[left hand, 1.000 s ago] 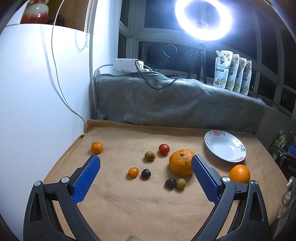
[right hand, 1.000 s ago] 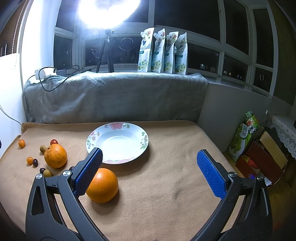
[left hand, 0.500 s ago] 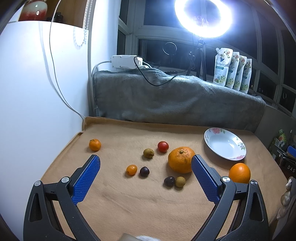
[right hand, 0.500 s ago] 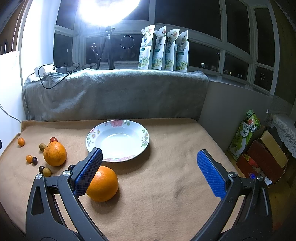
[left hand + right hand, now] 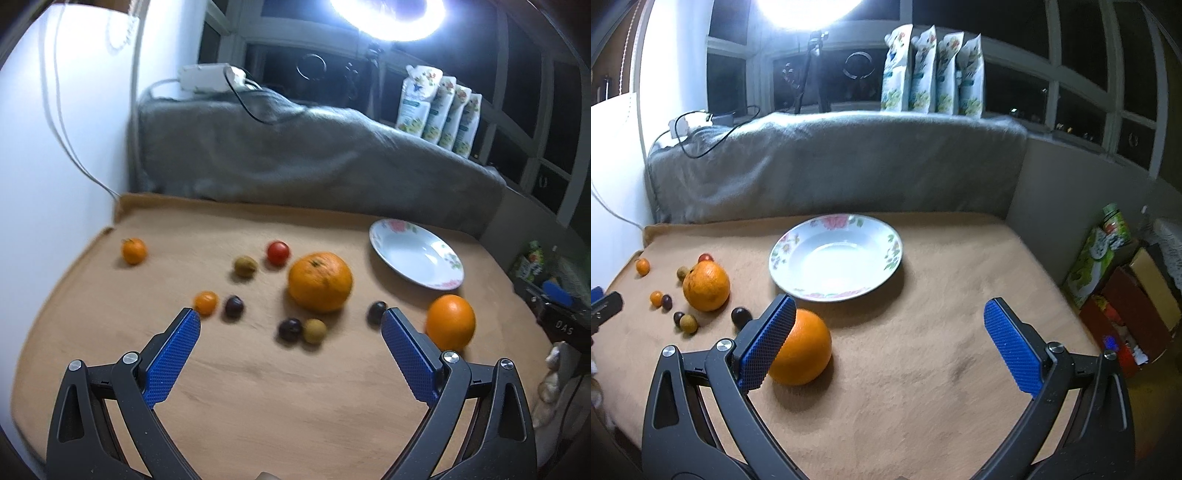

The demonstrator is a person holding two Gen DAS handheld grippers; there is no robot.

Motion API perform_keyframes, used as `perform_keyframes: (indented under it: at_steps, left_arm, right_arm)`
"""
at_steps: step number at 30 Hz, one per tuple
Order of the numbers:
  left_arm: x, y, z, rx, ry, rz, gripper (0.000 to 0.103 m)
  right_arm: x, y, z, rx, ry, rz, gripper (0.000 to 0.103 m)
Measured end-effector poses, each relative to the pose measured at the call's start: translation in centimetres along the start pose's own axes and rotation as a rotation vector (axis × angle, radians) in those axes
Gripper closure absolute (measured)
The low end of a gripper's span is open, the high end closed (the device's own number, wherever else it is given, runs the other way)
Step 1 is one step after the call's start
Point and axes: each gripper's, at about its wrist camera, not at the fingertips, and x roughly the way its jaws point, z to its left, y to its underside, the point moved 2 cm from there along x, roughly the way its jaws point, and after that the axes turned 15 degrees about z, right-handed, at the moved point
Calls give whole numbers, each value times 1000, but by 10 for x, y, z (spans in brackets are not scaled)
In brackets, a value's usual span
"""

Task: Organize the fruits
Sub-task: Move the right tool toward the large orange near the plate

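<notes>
Fruit lies scattered on a tan cloth. A big bumpy orange (image 5: 320,281) (image 5: 706,286) sits mid-table, a smooth orange (image 5: 450,322) (image 5: 800,347) nearer the front. Small fruits surround them: a red tomato (image 5: 277,252), a small mandarin (image 5: 133,251), a tiny orange one (image 5: 205,302), dark plums (image 5: 233,306) (image 5: 290,329) (image 5: 376,312) and brownish ones (image 5: 245,266) (image 5: 314,331). An empty flowered white plate (image 5: 443,284) (image 5: 894,254) rests behind. My left gripper (image 5: 290,319) hangs open above the small fruits. My right gripper (image 5: 888,310) is open, its left finger (image 5: 768,345) in front of the smooth orange.
A grey blanket (image 5: 831,162) covers the ledge behind the table, with a cable and power strip (image 5: 207,77) on it. Several pouches (image 5: 931,74) stand on the sill. A white wall (image 5: 48,166) bounds the left side. Boxes and packages (image 5: 1119,280) sit off the right edge.
The left gripper has moved forward and tilted down toward the fruit, which looks bigger and blurred. The right gripper has shifted slightly closer to the plate and smooth orange.
</notes>
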Motion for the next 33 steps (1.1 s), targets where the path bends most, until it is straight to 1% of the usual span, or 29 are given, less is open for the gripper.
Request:
perform_keyframes:
  at_steps: [2,5,8,10,12,15,18,20,21,24,26,30,33]
  left_arm:
    - [7,1,-4,0,34,25,8]
    - [15,2,-10,3,74,52,9]
    - [25,4,-17,0,145,93,11]
    - [32,4,-22,0,184,121,15]
    - [38,5,-27,-1,212,145,17]
    - [45,6,-36,11,246,172,18]
    - [52,7,-47,30,287,205,19]
    - [57,8,-55,48,304,227,24]
    - [60,8,-58,58,307,233,25]
    - [67,11,-70,94,317,254,26]
    - [73,12,-77,116,324,271,31]
    - [82,13,-90,151,335,297,35]
    - [89,12,-97,164,346,316,37]
  right_arm:
    - [6,2,0,-5,-34,24,0]
    - [15,4,0,-11,-96,58,0]
    - [28,5,-1,-2,-184,110,0]
    - [37,6,0,7,-237,146,0]
    - [44,7,1,6,-266,165,0]
    - [53,9,3,0,-308,203,4]
    - [61,10,2,16,-367,248,6]
    - [67,10,2,32,-404,276,9]
    - [70,10,1,40,-420,288,9]
    - [75,9,2,40,-432,306,9]
    - [78,9,2,40,-443,319,9]
    - [84,8,3,45,-476,346,11]
    - [87,7,7,36,-495,355,13]
